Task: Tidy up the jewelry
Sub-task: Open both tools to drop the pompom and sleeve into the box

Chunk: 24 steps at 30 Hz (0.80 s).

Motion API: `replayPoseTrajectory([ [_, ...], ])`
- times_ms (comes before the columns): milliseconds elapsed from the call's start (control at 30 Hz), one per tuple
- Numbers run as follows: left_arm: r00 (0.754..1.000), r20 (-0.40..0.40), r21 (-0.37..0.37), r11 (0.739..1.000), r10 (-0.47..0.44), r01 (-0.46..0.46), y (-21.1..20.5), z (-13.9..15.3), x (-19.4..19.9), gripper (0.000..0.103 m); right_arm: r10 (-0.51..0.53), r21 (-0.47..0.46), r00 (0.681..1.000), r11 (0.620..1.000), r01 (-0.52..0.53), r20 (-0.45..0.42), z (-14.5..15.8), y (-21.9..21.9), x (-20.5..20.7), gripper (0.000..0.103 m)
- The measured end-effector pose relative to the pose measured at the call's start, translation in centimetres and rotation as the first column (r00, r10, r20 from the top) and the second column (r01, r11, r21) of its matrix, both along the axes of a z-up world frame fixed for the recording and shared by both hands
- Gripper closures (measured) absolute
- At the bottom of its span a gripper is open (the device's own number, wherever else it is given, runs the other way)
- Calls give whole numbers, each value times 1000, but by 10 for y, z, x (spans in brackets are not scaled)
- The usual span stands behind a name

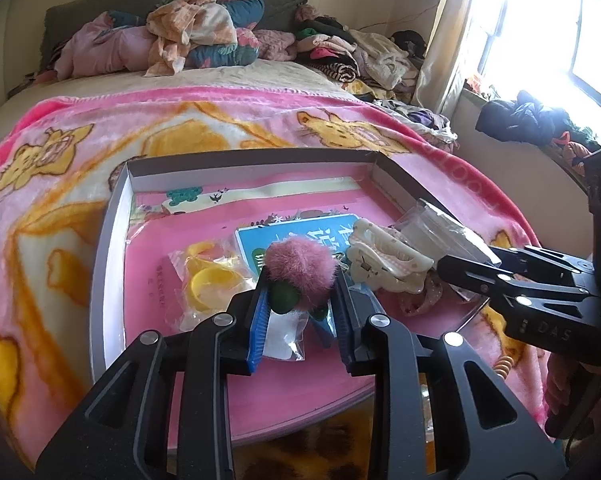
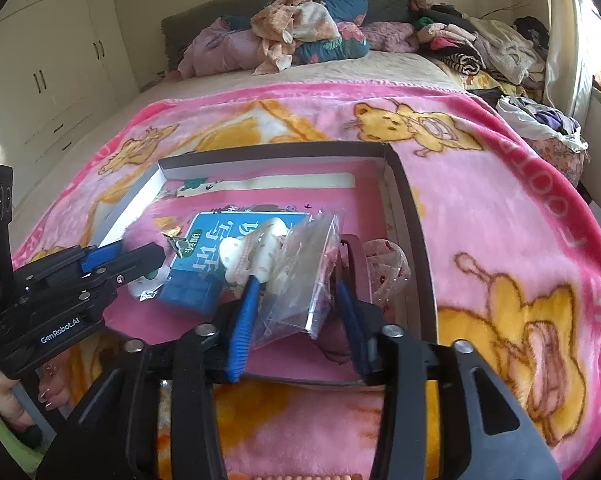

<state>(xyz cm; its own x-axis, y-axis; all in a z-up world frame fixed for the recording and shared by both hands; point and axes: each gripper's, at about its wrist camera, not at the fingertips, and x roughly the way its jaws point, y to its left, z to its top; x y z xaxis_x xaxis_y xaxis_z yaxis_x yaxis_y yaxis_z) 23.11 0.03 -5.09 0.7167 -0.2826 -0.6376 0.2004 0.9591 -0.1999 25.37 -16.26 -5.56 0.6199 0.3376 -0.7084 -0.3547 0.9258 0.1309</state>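
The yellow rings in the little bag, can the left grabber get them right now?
Probably not yet. The left gripper is already shut on the pink pompom, so its fingers are full. The bag of yellow rings lies uncovered just beside it in the tray, so the way looks free once it lets go.

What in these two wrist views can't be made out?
- Clear bag contents: right wrist view, crinkled glare hides them.
- Green piece under the pink pom-pom: left wrist view, the left gripper fingers cover it.
- Box near rim: both views, grippers block it.
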Motion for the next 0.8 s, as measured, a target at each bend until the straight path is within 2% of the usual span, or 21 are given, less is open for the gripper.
replayPoseTrajectory([
  [100,1000,5,-4,1000,3,-3,1,0,-1,74,-21,4,999,1000,21,26,4,-6,-10,48],
  [233,1000,25,-6,1000,5,-5,2,3,-6,59,-42,22,998,999,41,46,11,-15,-24,38],
  [367,999,38,-10,1000,10,-9,4,7,-13,50,-57,30,996,998,55,63,16,-22,-40,31],
  [800,997,77,-6,1000,-5,6,0,19,-41,25,-93,36,992,995,91,81,15,-35,-80,29],
])
